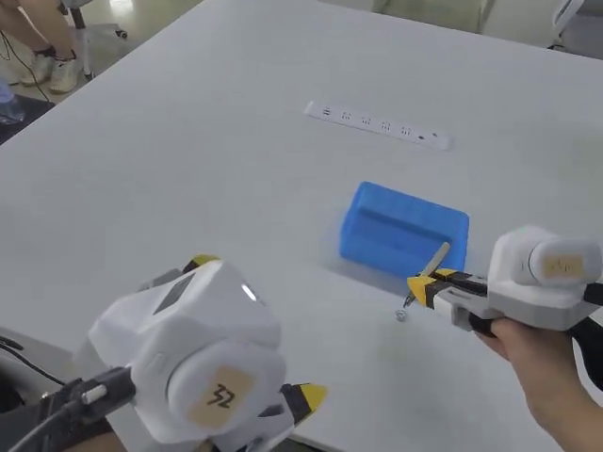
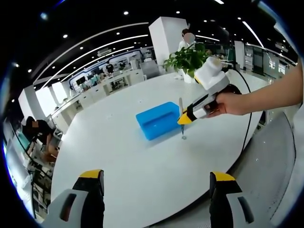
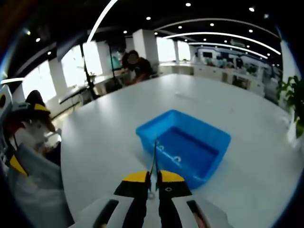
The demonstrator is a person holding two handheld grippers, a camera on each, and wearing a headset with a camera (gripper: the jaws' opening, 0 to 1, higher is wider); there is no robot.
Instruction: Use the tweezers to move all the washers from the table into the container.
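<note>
Finding 1. The right gripper (image 3: 153, 178) is clenching the tweezers (image 3: 155, 156), its jaws pressed together on the handle end. In the head view the tweezers are angling down toward the table (image 1: 188, 169), just off the near wall of the container (image 1: 405, 231).

Finding 2. One washer (image 1: 401, 315) is lying on the table just beside that near wall, under the tweezer tips. Whether the tips are touching it or hanging just apart cannot be told. Two sorted washers (image 3: 176, 158) are lying on the container floor.

Finding 3. The left gripper (image 2: 155, 176) is standing released and carrying nothing, well apart from the container on its near side.

Assessment. The step in hand appears to be the pick of the loose washer.

Recommendations:
- **Approach:** the tips should be coming down to the washer slowly, one tip inside the hole and one outside the rim, so the pinch is biting across the ring rather than on its flat face.
- **Pinch:** a thin ring on a smooth top is likely to skate or flip if pushed sideways, so the pressure should be going mostly downward.
- **Lift:** the washer should be rising straight up until it is clearing the near wall.
- **Release:** it should be let go low over the container floor, so it is not bouncing out.
- **Left gripper:** it should be keeping away from the container.
</note>
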